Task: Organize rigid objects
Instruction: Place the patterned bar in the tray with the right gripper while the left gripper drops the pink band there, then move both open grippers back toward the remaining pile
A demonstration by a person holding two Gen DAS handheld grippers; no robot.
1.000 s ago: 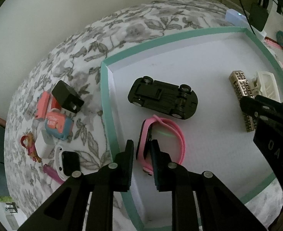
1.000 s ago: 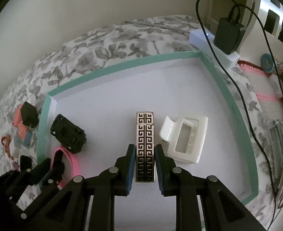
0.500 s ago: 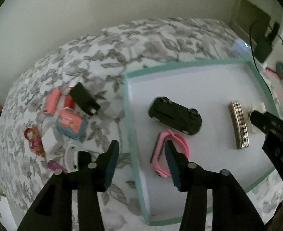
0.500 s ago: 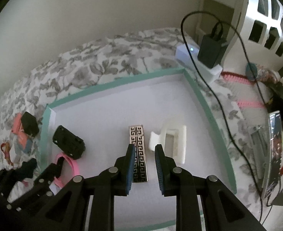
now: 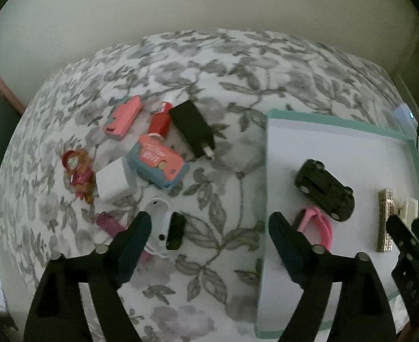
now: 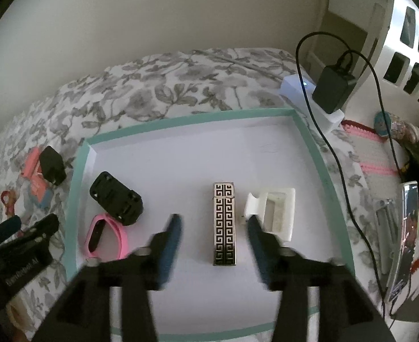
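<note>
A white tray with a teal rim (image 6: pixel 181 121) (image 5: pixel 269 171) lies on the floral bedspread. In it are an upturned black toy car (image 6: pixel 117 199) (image 5: pixel 323 189), a pink wristband (image 6: pixel 107 236) (image 5: pixel 315 225), a black-and-silver patterned bar (image 6: pixel 223 222) (image 5: pixel 384 219) and a white clip (image 6: pixel 272 211). My right gripper (image 6: pixel 214 219) hovers over the bar, jaws opening, pads clear of it. My left gripper (image 5: pixel 209 228) is over the bedspread at the tray's left rim, jaws opening, nothing between them. A white smartwatch (image 5: pixel 166 228) lies by its left finger.
Left of the tray lie a pink case (image 5: pixel 124 115), a black charger (image 5: pixel 192 126), a pink-and-blue toy (image 5: pixel 158 159), a white cube (image 5: pixel 114 181) and a red figure (image 5: pixel 78 171). A black adapter with cable (image 6: pixel 333 88) sits beyond the tray's far right corner.
Both grippers went from shut to open. The left let go of the pink wristband and moved left, out over the bedspread. The right let go of the patterned bar and rose slightly.
</note>
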